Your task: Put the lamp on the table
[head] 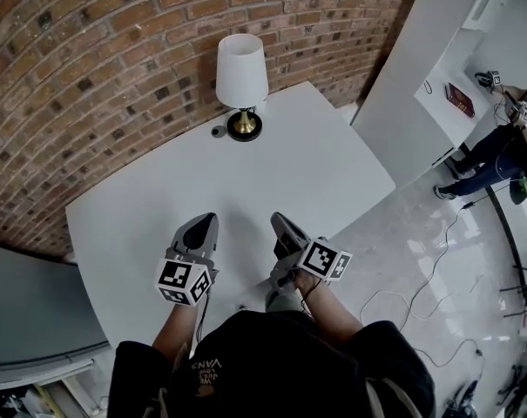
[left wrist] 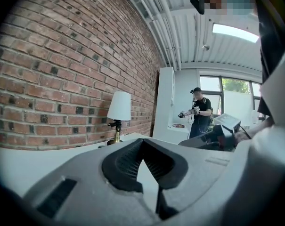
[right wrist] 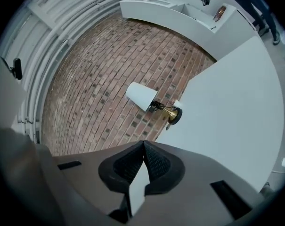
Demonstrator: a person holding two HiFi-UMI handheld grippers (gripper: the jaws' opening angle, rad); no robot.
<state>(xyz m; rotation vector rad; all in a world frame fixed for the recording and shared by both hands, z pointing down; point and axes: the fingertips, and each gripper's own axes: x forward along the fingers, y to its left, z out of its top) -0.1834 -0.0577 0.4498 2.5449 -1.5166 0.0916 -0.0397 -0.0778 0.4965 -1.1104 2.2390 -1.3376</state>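
Observation:
A lamp with a white shade and a brass stem on a dark round base stands upright at the far edge of the white table, close to the brick wall. The same lamp shows in the left gripper view, and the lamp in the right gripper view. My left gripper is shut and empty over the table's near part. My right gripper is beside it, also shut with nothing between its jaws. Both are well short of the lamp.
A brick wall runs behind the table. A white counter stands at the right, with a person holding grippers beside it. Cables lie on the shiny floor to the right.

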